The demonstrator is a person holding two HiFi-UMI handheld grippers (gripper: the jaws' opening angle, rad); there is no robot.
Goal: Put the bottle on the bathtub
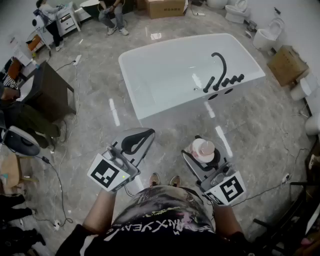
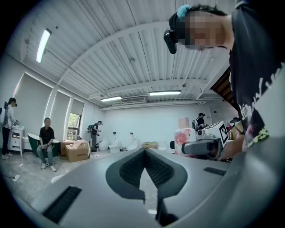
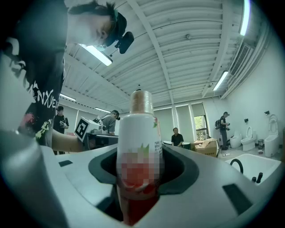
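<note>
A white bottle with a pink label and pale cap stands upright between the jaws of my right gripper, which is shut on it. In the right gripper view the bottle fills the middle between the dark pads. My left gripper hangs beside it, shut with nothing in it; its pads meet at the tip. The white bathtub with a black faucet lies ahead on the floor, well apart from both grippers. The tub's corner also shows at the right gripper view's right edge.
A dark table and cables are at the left. Cardboard boxes and toilets ring the tub. People stay at the far side. My feet stand on grey marble floor.
</note>
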